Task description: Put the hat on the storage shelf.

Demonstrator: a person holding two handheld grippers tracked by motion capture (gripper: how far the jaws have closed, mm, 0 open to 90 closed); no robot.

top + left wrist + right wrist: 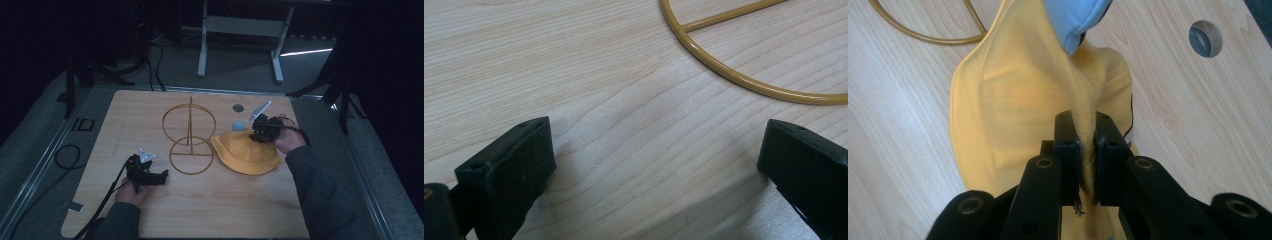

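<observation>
A yellow fabric hat (245,152) with a light blue part (238,125) lies on the wooden table (200,210), right of centre. My right gripper (257,131) is at the hat's far right edge. In the right gripper view its jaws (1087,145) are shut on a raised fold of the yellow hat (1013,100), and the blue part (1073,20) hangs above. My left gripper (162,176) rests low at the near left. Its jaws (656,165) stand wide open over bare wood with nothing between them.
A gold wire stand (190,142), made of an upright ring over a flat base ring, sits at the table's centre. Its base ring (734,75) curves just ahead of the left jaws. A round hole (238,107) is cut in the tabletop behind the hat.
</observation>
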